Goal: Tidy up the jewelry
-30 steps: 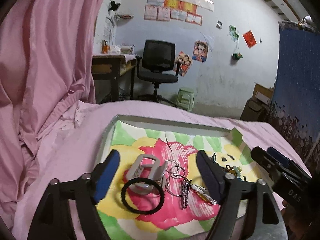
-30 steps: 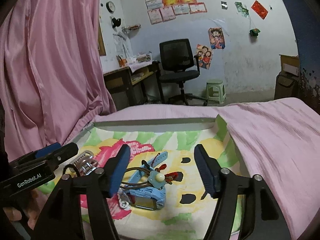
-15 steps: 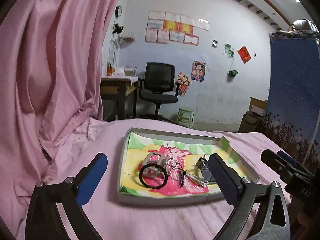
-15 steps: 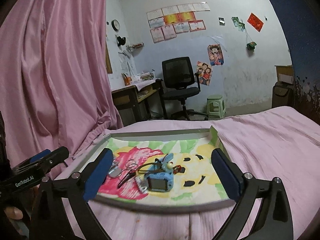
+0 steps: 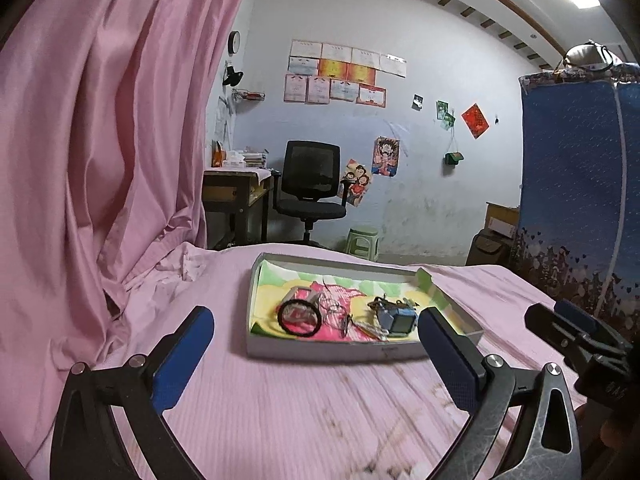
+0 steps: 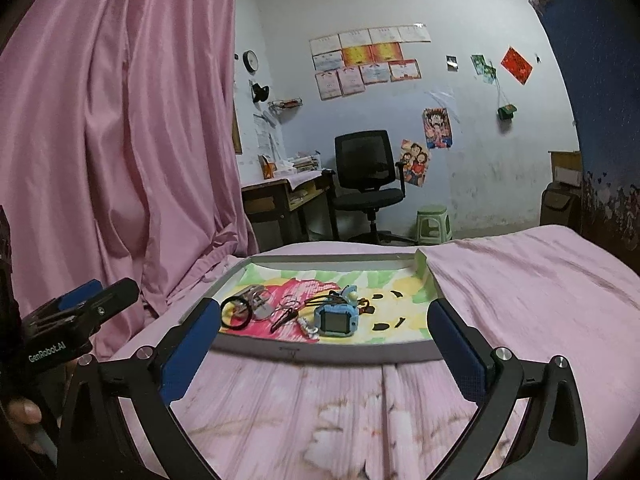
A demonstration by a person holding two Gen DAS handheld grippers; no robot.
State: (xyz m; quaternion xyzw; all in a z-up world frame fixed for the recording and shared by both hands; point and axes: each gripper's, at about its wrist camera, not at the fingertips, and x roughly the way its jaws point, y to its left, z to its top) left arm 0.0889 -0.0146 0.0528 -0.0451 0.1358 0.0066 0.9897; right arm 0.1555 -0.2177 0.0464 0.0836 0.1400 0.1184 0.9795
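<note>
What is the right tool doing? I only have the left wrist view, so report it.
Observer: The right tool is open and empty. Its fingers are spread just short of the near wall of the tray.
Operator: Tell me what lies right of the blue watch. My own finger blocks that part.
Observer: Right of the blue watch, several small black shapes sit on the tray's yellow area. I cannot tell whether they are painted or loose.
Operator: Check the left tool from outside.
Observer: The body of the left tool reads GenRobot.AI, and a thumb shows below it.
</note>
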